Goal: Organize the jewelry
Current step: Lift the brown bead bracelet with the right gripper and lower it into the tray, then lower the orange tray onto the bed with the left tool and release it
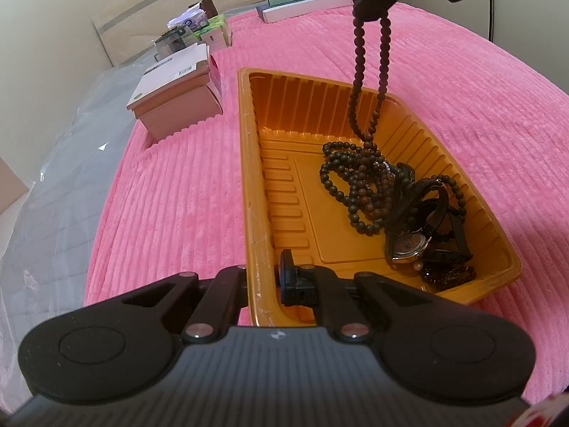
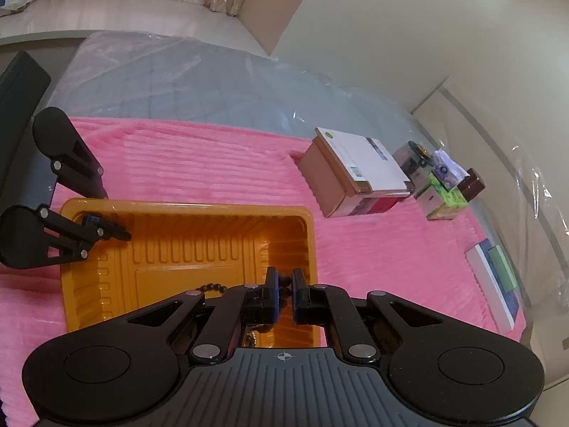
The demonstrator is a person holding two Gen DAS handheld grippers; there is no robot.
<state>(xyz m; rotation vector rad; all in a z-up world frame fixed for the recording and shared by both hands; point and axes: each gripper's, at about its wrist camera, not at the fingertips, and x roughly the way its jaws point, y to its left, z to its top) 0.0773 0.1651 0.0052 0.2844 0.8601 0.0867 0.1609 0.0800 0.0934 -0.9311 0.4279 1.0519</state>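
Right now the bead necklace (image 1: 370, 82) you are handling hangs as a doubled strand from your right gripper (image 1: 370, 14), high above the far end of the orange tray (image 1: 249, 163). Its lower part runs down into the tray and joins a loose heap of dark beads on the tray floor. Your right gripper's jaws are pinched on the strand; from your right wrist view you can see a few beads (image 2: 283, 290) caught between the two pads, which stand only slightly apart.

Just beside the bead heap, toward the near right corner of the tray, lies a wristwatch (image 1: 410, 243) with a dark strap, tangled with other dark bands and a small beaded bracelet (image 1: 448, 274) against the near wall.

Your left gripper (image 1: 265, 281) is clamped on the tray's rim at the near left corner, one finger inside the wall and one outside, jaws pressed together on the thin plastic. Your right wrist view shows the same grip (image 2: 103, 213) from the opposite side.

The tray sits on a pink ribbed blanket (image 1: 170, 195). Well apart from it, at the blanket's edge, stands a brown cardboard box (image 1: 177, 96) with a white box on top, and behind that a cluster of small packages (image 1: 199, 28). A flat white and blue box (image 1: 306, 3) lies at the far edge, and clear plastic sheeting (image 1: 46, 185) covers the mattress beyond the blanket.
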